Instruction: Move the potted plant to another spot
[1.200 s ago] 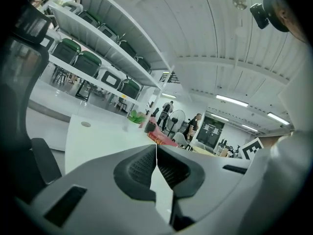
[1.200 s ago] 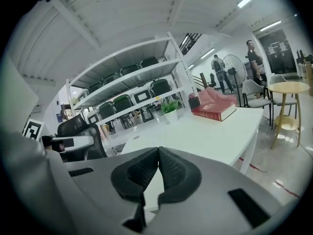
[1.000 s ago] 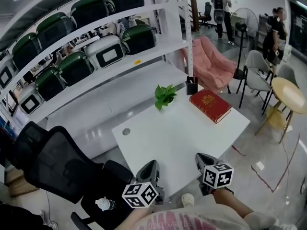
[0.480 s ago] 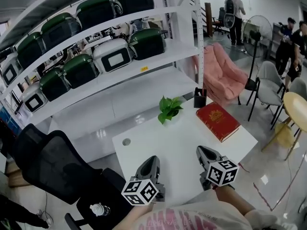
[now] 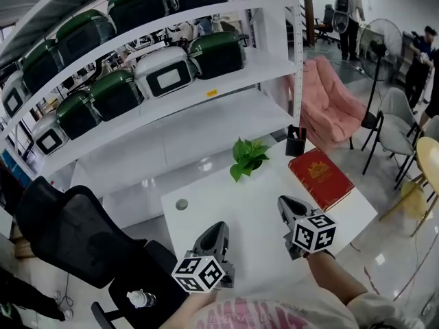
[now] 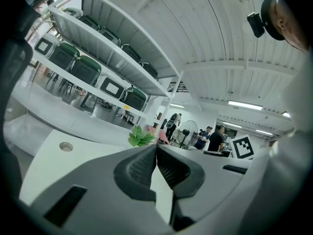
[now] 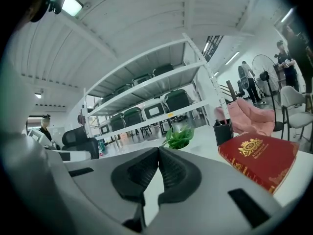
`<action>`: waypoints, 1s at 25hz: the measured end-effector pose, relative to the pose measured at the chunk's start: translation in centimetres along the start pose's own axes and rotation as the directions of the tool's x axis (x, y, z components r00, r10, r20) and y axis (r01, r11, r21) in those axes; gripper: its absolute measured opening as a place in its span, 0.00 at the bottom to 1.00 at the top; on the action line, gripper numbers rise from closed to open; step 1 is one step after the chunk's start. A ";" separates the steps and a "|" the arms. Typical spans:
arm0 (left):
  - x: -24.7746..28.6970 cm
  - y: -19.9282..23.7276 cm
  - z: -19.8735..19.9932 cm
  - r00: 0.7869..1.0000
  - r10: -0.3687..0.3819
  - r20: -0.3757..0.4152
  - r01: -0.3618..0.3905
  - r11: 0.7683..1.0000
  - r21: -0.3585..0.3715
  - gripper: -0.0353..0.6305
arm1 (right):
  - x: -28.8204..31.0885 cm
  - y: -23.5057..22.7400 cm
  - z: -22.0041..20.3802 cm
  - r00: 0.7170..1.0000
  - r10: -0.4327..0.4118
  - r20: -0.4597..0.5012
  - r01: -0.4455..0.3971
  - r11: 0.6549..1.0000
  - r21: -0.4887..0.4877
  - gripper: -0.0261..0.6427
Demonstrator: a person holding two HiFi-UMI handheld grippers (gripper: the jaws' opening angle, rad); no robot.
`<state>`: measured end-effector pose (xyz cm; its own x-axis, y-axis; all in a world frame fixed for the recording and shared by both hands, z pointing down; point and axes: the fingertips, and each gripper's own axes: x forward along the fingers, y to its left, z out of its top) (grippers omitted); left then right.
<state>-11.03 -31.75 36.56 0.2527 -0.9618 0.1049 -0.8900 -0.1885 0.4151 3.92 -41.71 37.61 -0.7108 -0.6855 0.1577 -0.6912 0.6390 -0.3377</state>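
Above table [image 5: 219,201], left tool [image 5: 220,226], right tool [image 5: 282,201] closed empty, now nearer potted plant [image 5: 248,157]

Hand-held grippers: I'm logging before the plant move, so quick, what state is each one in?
Left hand-held gripper: closed, nothing between the jaws.
Right hand-held gripper: closed, nothing between the jaws.

White shelving [image 5: 206,125]; black chair [image 5: 75,235]; pink armchair [image 5: 336,112].

On my white table [image 5: 254,211] I see the potted plant [image 5: 248,157] near the far edge, a black pen holder [image 5: 295,142] at the far right corner, a red book [image 5: 321,178] just beside it, and a round grommet [image 5: 181,204] at left
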 end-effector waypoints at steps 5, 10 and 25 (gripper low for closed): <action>1.4 2.1 0.2 0.998 0.060 -0.010 -0.060 0.998 -0.027 0.09 | 3.2 -1.8 -0.4 1.000 -0.001 -0.031 0.002 0.999 0.038 0.06; 2.9 4.2 -0.3 0.995 0.082 -0.050 -0.082 0.997 -0.005 0.09 | 6.9 -3.7 -1.1 0.998 0.001 -0.067 0.001 1.000 0.026 0.06; 8.9 8.7 -2.3 0.984 0.112 -0.137 -0.119 0.992 -0.042 0.09 | 15.7 -6.2 -4.4 0.984 0.048 -0.170 -0.053 0.998 -0.025 0.06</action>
<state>-15.63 -41.52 43.22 0.2010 -0.9407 0.2733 -0.8971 -0.0647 0.4371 -3.53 -54.94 46.32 -0.7553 -0.5844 0.2967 -0.6552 0.6830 -0.3227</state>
